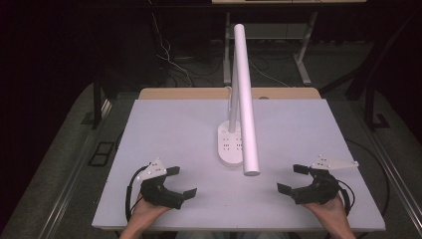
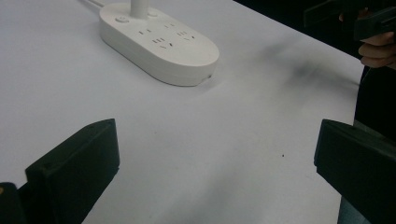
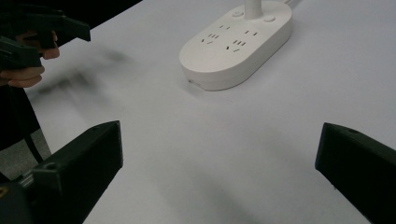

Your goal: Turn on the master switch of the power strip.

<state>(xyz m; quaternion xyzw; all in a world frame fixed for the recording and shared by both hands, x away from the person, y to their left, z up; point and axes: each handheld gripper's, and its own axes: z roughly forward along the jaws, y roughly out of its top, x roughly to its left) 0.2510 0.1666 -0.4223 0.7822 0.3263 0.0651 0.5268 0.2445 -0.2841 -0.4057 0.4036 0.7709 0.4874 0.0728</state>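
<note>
White desk lamp [image 1: 244, 99]: oval base with built-in sockets [image 1: 230, 144] rests flat at counter [image 1: 164, 124] centre; long tubular head extends from 12 toward 6 o'clock above it.

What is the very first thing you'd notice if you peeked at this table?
A tall white lamp stands in the middle of the table, its long tube leaning out toward the person. Its oval base has plug sockets on top. At the near edge, the left gripper and the right gripper sit wide open, one on each side of the lamp, both pointing inward at it.
</note>
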